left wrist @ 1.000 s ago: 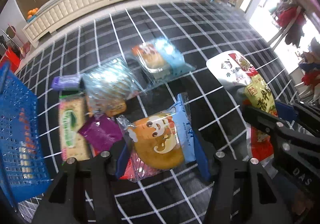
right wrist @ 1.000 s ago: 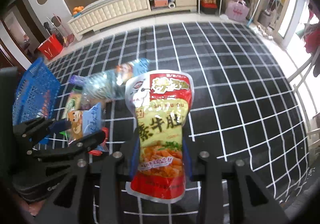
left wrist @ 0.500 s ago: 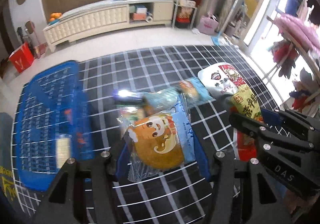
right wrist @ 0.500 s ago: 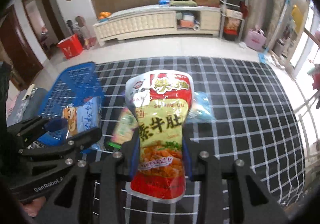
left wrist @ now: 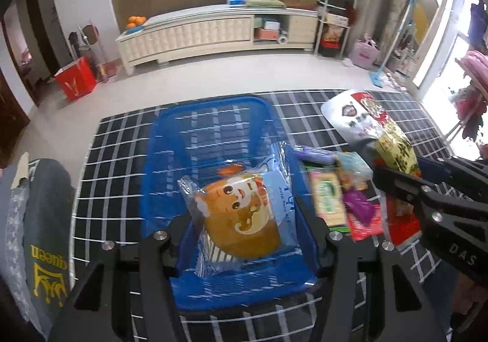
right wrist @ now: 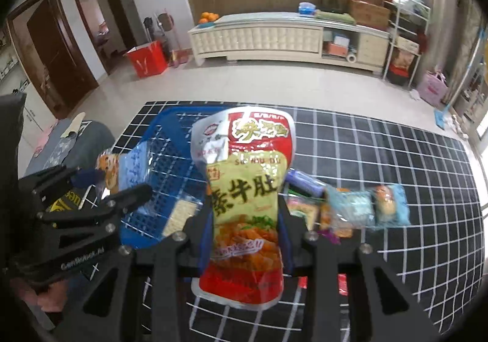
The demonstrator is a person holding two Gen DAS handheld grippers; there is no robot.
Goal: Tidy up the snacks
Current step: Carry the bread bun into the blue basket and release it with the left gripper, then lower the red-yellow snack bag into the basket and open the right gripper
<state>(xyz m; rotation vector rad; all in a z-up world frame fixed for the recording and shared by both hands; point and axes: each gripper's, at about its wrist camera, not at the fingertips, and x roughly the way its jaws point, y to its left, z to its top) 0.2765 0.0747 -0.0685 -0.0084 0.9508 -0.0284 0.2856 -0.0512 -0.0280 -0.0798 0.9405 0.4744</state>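
My left gripper [left wrist: 244,229] is shut on a blue-and-orange cartoon pastry packet [left wrist: 244,214] and holds it over the blue basket [left wrist: 195,128]. My right gripper [right wrist: 245,226] is shut on a tall red-and-yellow snack pouch [right wrist: 247,189], held upright just right of the basket [right wrist: 158,171]. That pouch [left wrist: 375,134] and right gripper [left wrist: 427,195] show at the right of the left wrist view. The left gripper [right wrist: 100,189] with its packet [right wrist: 128,171] shows at the left of the right wrist view.
Several loose snack packets [left wrist: 338,189] lie on the black checked mat [right wrist: 396,165] right of the basket; a blue pastry packet [right wrist: 387,204] lies furthest right. A pale packet [right wrist: 180,217] lies inside the basket. A grey cushion [left wrist: 39,220] sits left of the mat.
Both grippers have swung left with their packets. The left one has gone from above the snack pile to above the blue basket; the right pouch is now beside the basket.
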